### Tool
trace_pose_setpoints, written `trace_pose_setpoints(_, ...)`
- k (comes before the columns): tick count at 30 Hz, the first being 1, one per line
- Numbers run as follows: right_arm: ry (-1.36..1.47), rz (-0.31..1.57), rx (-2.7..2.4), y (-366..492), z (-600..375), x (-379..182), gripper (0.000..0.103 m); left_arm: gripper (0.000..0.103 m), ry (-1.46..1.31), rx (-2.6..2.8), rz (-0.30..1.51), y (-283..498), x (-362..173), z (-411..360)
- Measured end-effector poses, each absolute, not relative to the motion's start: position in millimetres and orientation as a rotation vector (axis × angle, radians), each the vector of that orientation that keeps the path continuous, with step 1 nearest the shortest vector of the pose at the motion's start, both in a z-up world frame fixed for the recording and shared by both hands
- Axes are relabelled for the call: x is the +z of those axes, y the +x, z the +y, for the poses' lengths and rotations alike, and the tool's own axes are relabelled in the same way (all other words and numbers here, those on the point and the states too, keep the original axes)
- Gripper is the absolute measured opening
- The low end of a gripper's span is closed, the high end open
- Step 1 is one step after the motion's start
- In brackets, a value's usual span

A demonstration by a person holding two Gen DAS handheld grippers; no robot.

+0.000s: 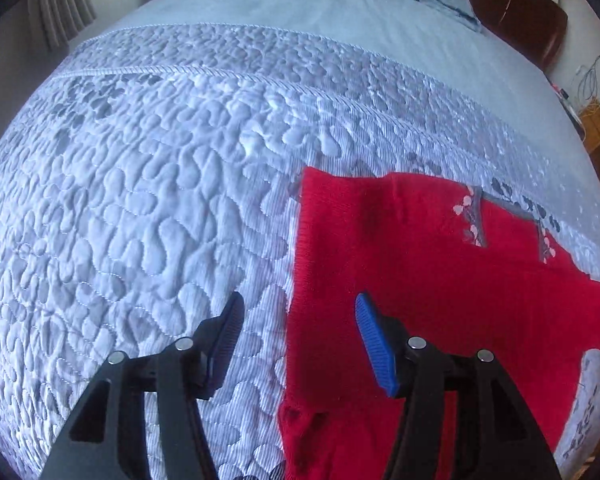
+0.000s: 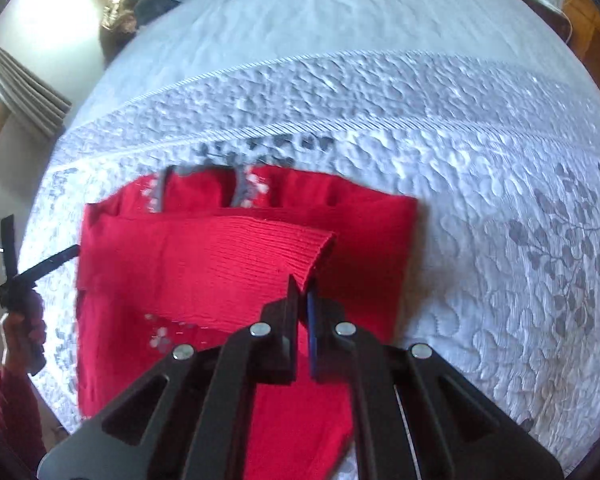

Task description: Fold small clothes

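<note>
On quilt [image 2: 460, 160], right fingers [image 2: 290, 300] pinch red sweater [image 2: 220, 256].

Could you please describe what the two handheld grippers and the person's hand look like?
Both the left gripper and the right gripper are matte black with triangular cut-outs, silver round pivot bolts and ribbed pads, one black and one blue. In the right wrist view, the person's left hand emerges from a red sleeve.

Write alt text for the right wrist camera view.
The right gripper, jaws shut, pinches a ribbed sleeve cuff of a red sweater lying on a pale quilted bedspread.
</note>
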State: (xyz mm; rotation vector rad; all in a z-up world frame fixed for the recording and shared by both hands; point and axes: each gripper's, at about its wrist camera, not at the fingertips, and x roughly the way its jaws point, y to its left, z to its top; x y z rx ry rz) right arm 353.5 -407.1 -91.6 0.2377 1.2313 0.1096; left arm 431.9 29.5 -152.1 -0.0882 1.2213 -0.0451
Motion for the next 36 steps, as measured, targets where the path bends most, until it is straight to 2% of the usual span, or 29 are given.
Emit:
trace_pose_setpoints(4, 0.237, 1.298, 0.062, 353, -418, -132, 0.002, 0.059, -0.035, 0.012, 1.264, 436, -177, 19)
trace_pose_setpoints(7, 0.226, 1.357, 0.036, 351, -423, -166, 0.003, 0.06, -0.011, 0.024, 1.256, 436, -179, 17)
trace_pose_setpoints(9, 0.226, 1.341, 0.042, 349, -423, -169, 0.003, 0.059, -0.02, 0.025, 1.261, 435, -175, 18)
trace_pose_setpoints(11, 0.216, 1.327, 0.052, 350, -423, -163, 0.007, 0.057, -0.05, 0.002, 1.246, 434, -166, 17)
trace_pose_setpoints(15, 0.247, 1.295, 0.056, 355, -427, -151, 0.022, 0.059, -0.049, -0.043, 1.187, 440, -149, 4)
trace_pose_setpoints(16, 0.256, 1.296, 0.054, 358, -429, -152, 0.009, 0.059, -0.034, -0.041, 1.183, 442, -150, 1)
trace_pose_setpoints(17, 0.257, 1.306, 0.054, 361, -431, -154, 0.003, 0.058, -0.016, -0.032, 1.193, 446, -153, -3)
trace_pose_setpoints(19, 0.266, 1.318, 0.053, 364, -432, -161, 0.003, 0.059, 0.001, -0.009, 1.235, 455, -166, -5)
trace_pose_setpoints(23, 0.262, 1.326, 0.04, 361, -435, -171, 0.003, 0.068, -0.045, 0.002, 1.26, 459, -185, 8)
trace_pose_setpoints(28, 0.183, 1.322, -0.014, 360, -424, -176, 0.002, 0.069, -0.003, -0.004, 1.247, 459, -187, 5)
trace_pose_setpoints(29, 0.18, 1.304, -0.009, 357, -423, -171, 0.005, 0.069, -0.014, -0.005, 1.249, 458, -185, 7)
trace_pose_setpoints(31, 0.224, 1.287, 0.008, 345, -426, -163, 0.019, 0.069, -0.033, -0.006, 1.262, 449, -178, 11)
trace_pose_setpoints(32, 0.258, 1.28, 0.025, 334, -429, -158, 0.023, 0.069, -0.034, -0.015, 1.265, 440, -174, 14)
trace_pose_setpoints(36, 0.278, 1.279, 0.084, 275, -425, -146, 0.025, 0.068, 0.014, -0.078, 1.286, 372, -165, 25)
